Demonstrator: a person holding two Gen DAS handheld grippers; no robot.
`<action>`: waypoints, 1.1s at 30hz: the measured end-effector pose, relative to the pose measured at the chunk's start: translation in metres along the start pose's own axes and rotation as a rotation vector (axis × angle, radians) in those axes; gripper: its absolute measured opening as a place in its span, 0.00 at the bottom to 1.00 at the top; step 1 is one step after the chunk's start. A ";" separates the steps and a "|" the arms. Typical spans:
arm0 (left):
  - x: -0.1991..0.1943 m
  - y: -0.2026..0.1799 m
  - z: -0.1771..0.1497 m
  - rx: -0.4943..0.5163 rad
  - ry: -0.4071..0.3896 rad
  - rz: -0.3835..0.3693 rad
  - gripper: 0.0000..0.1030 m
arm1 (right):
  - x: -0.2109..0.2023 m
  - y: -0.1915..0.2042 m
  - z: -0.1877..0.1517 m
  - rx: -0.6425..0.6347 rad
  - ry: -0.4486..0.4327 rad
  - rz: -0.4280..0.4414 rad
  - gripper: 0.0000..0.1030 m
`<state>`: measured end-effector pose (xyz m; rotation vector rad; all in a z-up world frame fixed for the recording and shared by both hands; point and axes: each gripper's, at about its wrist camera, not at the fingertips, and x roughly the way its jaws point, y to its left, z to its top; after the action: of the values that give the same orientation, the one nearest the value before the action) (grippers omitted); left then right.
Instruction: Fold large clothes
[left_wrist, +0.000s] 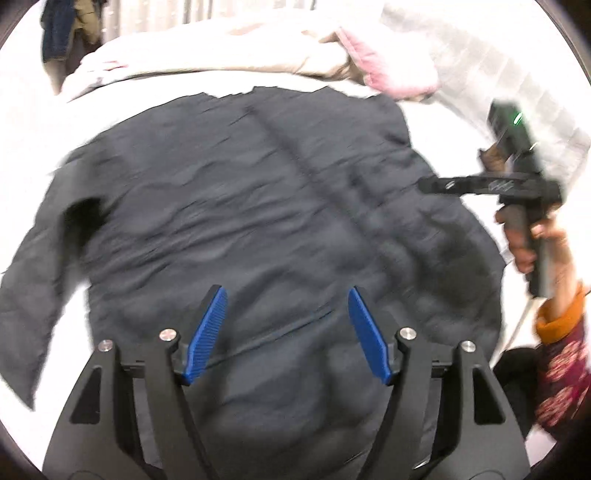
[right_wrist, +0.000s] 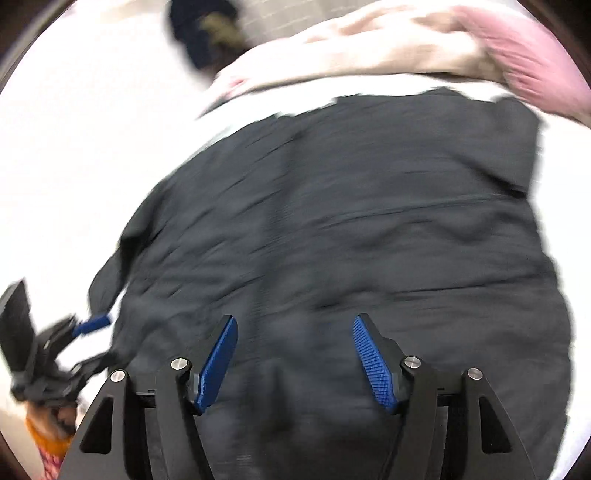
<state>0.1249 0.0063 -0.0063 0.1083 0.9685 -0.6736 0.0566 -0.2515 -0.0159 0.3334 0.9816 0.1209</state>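
Observation:
A large dark padded jacket (left_wrist: 258, 206) lies spread flat on a white bed (left_wrist: 44, 122), one sleeve running off to the left. My left gripper (left_wrist: 288, 295) hangs over its near part, open, with nothing between the blue pads. In the right wrist view the same jacket (right_wrist: 351, 240) fills the frame, and my right gripper (right_wrist: 295, 325) is open above it, holding nothing. The right gripper's body (left_wrist: 517, 184) shows at the right edge of the left wrist view, held by a hand. The left gripper (right_wrist: 88, 325) appears blurred at the lower left of the right wrist view.
A beige and pink quilt (left_wrist: 295, 51) is bunched along the far side of the bed, with a pale striped cloth (left_wrist: 498, 74) at the far right. Dark clothes (left_wrist: 59, 29) hang at the back left. A patterned sleeve with an orange cuff (left_wrist: 561, 332) is at the right.

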 end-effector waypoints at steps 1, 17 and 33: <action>0.007 -0.006 0.008 -0.005 0.007 -0.014 0.75 | -0.004 -0.017 0.000 0.029 -0.017 -0.027 0.64; 0.161 -0.059 0.104 -0.167 0.082 -0.240 0.71 | -0.027 -0.186 0.018 0.304 -0.231 0.149 0.64; 0.138 -0.094 0.099 0.018 -0.041 -0.351 0.04 | -0.011 -0.213 0.028 0.371 -0.275 0.227 0.07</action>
<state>0.1956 -0.1716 -0.0388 -0.0615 0.9509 -1.0034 0.0635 -0.4609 -0.0631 0.7825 0.6871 0.0948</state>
